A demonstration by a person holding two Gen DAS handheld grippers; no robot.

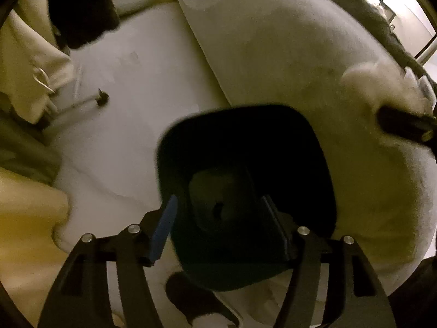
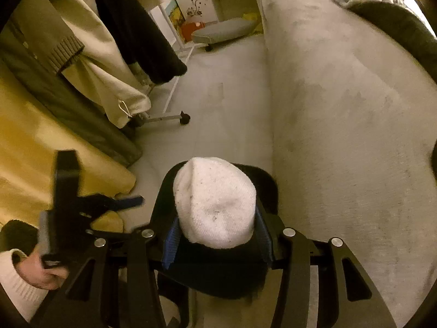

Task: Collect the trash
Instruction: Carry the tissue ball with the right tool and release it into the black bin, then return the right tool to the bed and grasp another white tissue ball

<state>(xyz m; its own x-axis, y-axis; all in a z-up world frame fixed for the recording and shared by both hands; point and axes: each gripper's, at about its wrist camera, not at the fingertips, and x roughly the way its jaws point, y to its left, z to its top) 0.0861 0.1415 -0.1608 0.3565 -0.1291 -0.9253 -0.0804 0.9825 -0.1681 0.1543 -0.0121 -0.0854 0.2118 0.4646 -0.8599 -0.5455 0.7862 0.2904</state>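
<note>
A black open trash bin [image 1: 245,169] stands on the pale floor below me. In the left wrist view my left gripper [image 1: 218,229] hangs open over its mouth, one blue pad [image 1: 164,229] outside the rim. In the right wrist view my right gripper [image 2: 215,235] is shut on a white sock [image 2: 215,202], held above the black bin [image 2: 218,270]. The left gripper [image 2: 82,205] also shows there at the left, held in a hand, with nothing between its fingers.
A pale sofa or mattress side [image 2: 341,109] runs along the right. A clothes rack with hanging coats [image 2: 90,63] and a wheeled foot [image 2: 184,119] stands left. A yellow blanket [image 2: 41,150] lies at the left. A grey cushion [image 2: 224,28] sits far back.
</note>
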